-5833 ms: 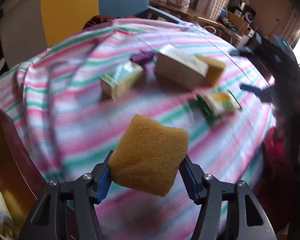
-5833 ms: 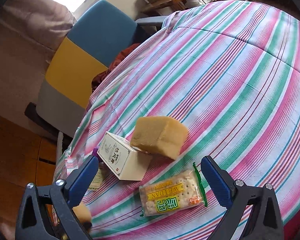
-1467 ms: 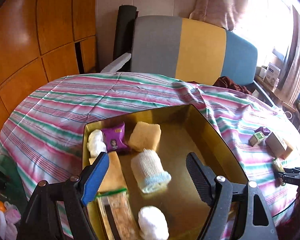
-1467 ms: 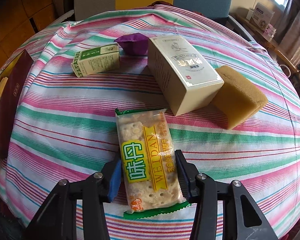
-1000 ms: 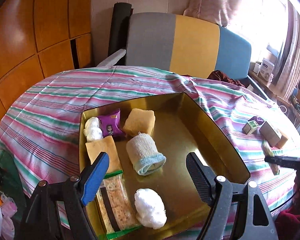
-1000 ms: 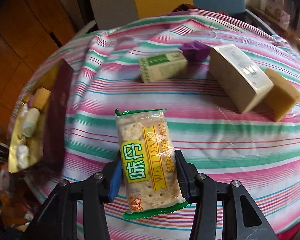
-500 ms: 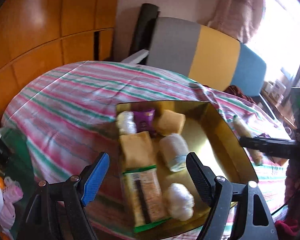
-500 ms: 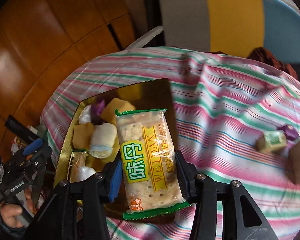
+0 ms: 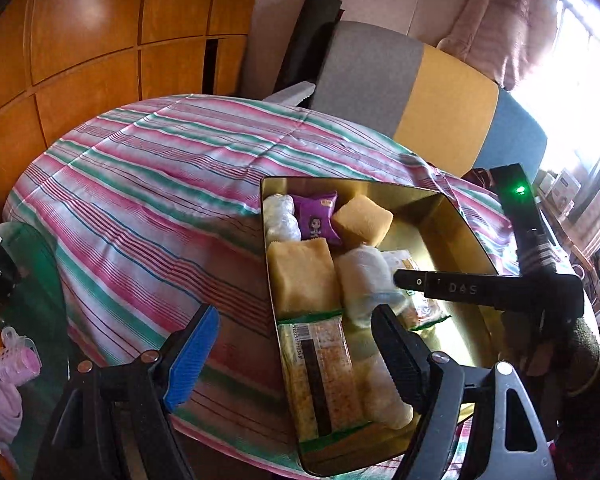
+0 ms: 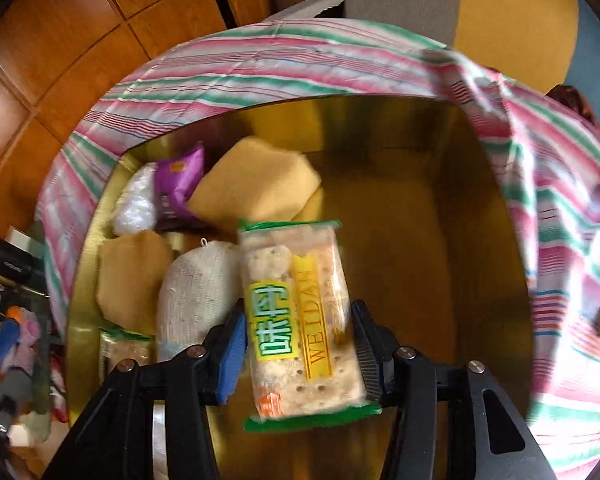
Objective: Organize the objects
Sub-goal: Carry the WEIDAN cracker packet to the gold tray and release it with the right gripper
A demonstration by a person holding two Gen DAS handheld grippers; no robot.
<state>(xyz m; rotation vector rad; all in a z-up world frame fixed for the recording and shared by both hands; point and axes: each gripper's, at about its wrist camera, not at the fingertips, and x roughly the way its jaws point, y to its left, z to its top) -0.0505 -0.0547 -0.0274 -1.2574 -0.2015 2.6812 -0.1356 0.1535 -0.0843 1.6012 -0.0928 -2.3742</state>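
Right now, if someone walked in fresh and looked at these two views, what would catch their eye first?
First, the cracker packet with its green edges, between the pads of the right gripper above the gold tray, the jaws just opening. Next, the tray's left side, crowded with a purple snack pouch, yellow sponges and white rolls. The left gripper hangs open and empty over the tray's near-left edge.

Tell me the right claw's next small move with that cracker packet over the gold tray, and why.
Probably open fully and drop it. The right claw, jaws just opening, has the cracker packet above bare gold tray floor beside the white roll.
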